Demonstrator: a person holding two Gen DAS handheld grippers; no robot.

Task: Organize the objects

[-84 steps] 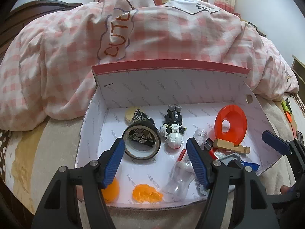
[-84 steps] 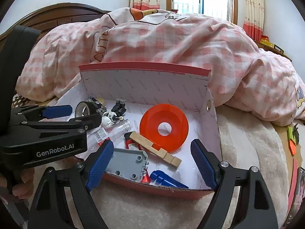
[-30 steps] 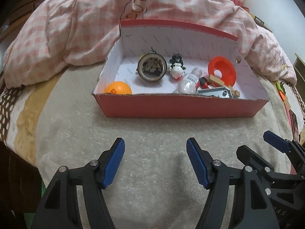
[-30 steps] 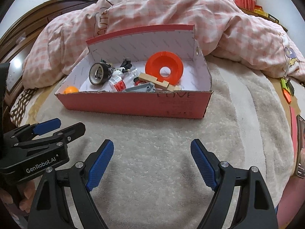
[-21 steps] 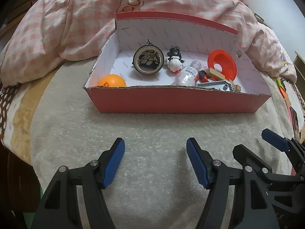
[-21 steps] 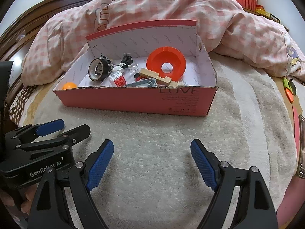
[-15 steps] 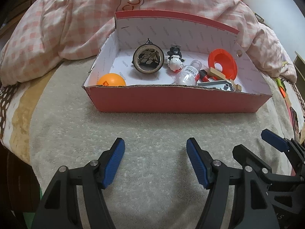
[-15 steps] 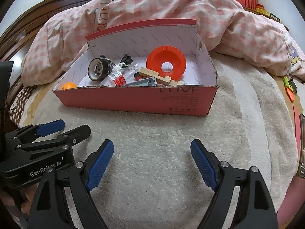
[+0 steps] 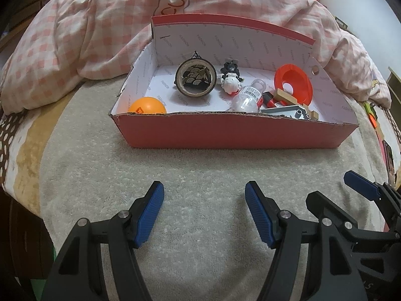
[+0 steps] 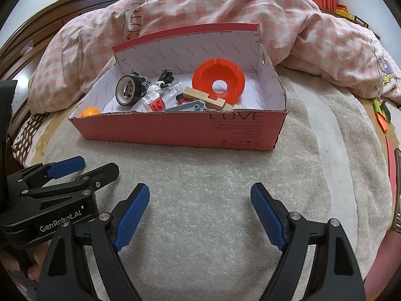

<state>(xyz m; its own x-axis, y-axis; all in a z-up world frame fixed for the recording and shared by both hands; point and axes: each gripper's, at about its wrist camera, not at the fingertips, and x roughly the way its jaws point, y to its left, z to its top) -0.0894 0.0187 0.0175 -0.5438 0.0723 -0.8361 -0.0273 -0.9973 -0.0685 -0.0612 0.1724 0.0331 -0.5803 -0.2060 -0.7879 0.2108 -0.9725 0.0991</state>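
Left wrist view shows the box (image 9: pixel 225 135) straight ahead, well apart from both grippers, its long axis crosswise. Left gripper (image 9: pixel 204 213) and right gripper (image 10: pixel 200 213) hang spread and empty over the blanket (image 10: pixel 200 170); neither looks clearly nearer.

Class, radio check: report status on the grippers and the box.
Left gripper open, empty. Right gripper open, empty. Red box on blanket, toys inside. Nothing between.

Red box (image 9: pixel 235 133) on bed w/ ball (image 9: pixel 147 105), tape roll (image 9: pixel 196 80), funnel (image 9: pixel 293 85)
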